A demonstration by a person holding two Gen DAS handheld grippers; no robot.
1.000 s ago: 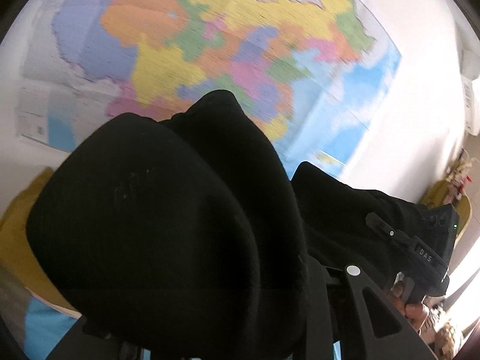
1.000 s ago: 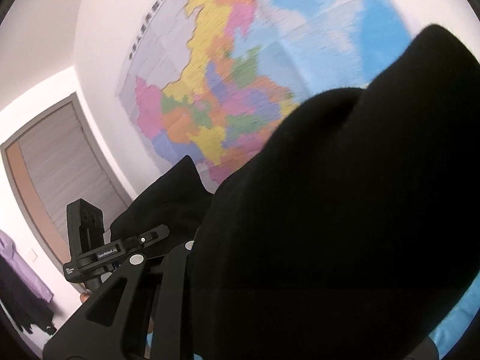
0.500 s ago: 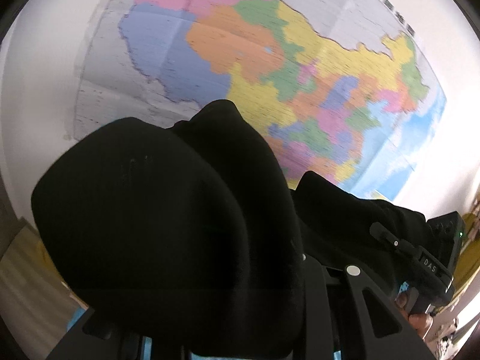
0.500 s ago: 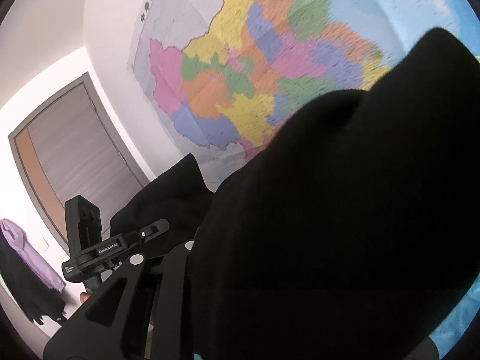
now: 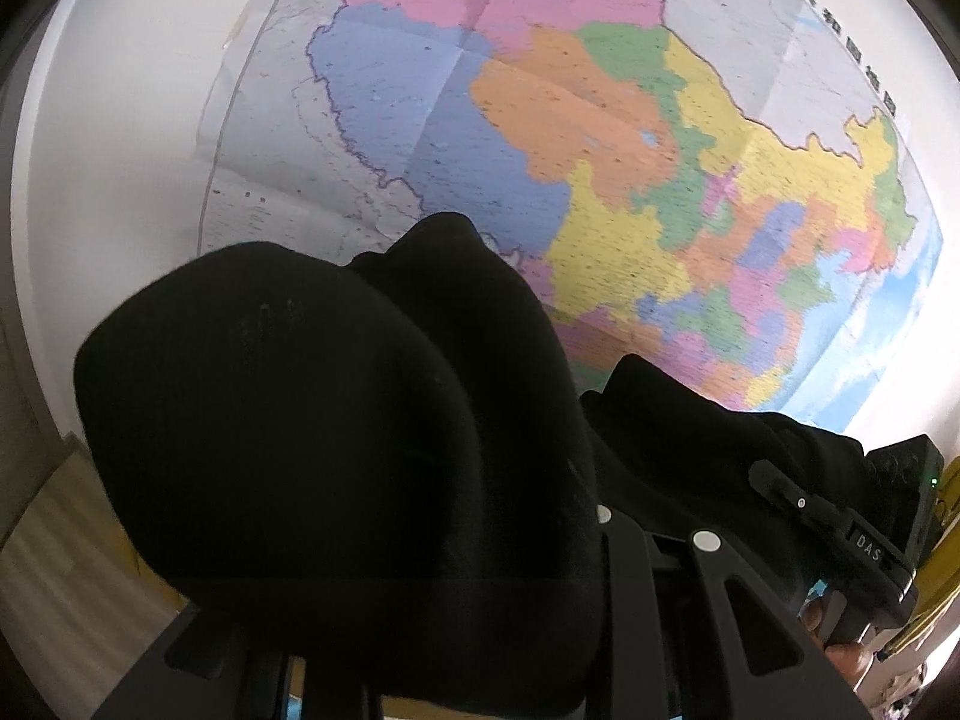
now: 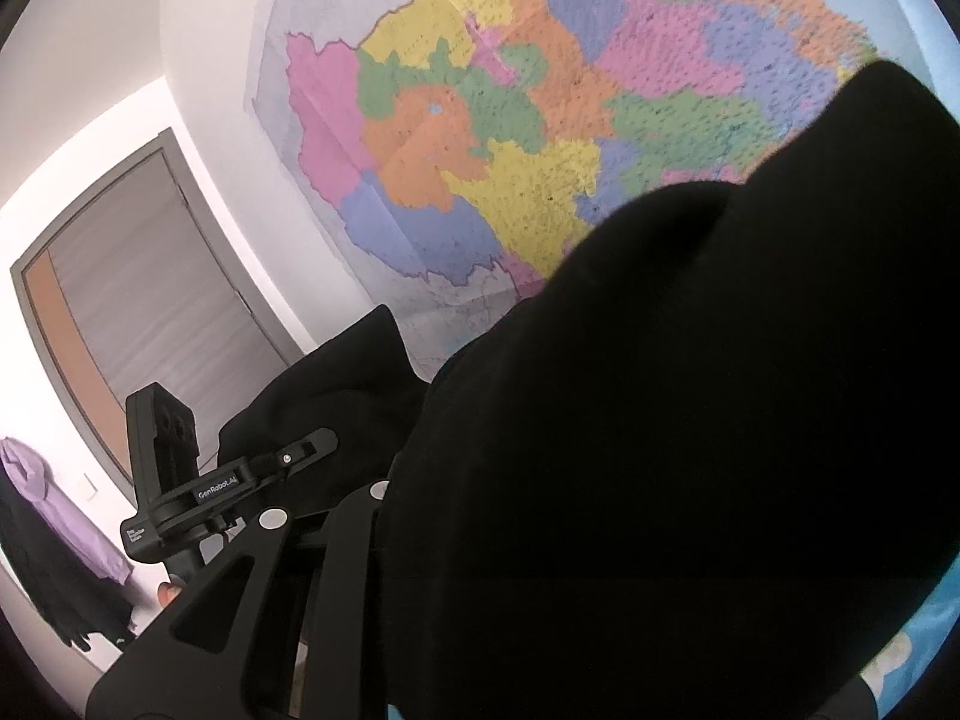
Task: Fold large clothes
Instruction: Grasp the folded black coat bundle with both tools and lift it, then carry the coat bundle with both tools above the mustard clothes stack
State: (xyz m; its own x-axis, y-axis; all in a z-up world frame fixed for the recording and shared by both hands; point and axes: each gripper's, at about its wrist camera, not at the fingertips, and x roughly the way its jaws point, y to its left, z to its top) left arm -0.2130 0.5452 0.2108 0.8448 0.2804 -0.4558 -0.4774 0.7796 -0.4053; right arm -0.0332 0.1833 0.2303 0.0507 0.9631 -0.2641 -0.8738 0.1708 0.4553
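Note:
A black garment (image 5: 336, 450) bulges up over my left gripper (image 5: 444, 570), which is shut on a bunch of it; the fingertips are buried in the cloth. From there the garment stretches right to the right gripper (image 5: 852, 534), held by a hand at the frame's edge. In the right wrist view the same black garment (image 6: 690, 420) covers my right gripper (image 6: 540, 570), also shut on a fold, with only its left finger (image 6: 270, 570) showing. The left gripper (image 6: 198, 492) is at the lower left, with cloth draped over it. Both grippers hold the garment up in the air.
A large coloured wall map (image 5: 600, 150) fills the white wall ahead. A grey door (image 6: 138, 300) stands to the left, with a purple garment (image 6: 54, 510) hanging beside it. Wooden flooring (image 5: 54, 570) shows at lower left and a light blue surface (image 6: 924, 630) at lower right.
Both views have swung leftward along the wall map, and the door has come further into the right wrist view. The garment stays gripped in both grippers in the same way.

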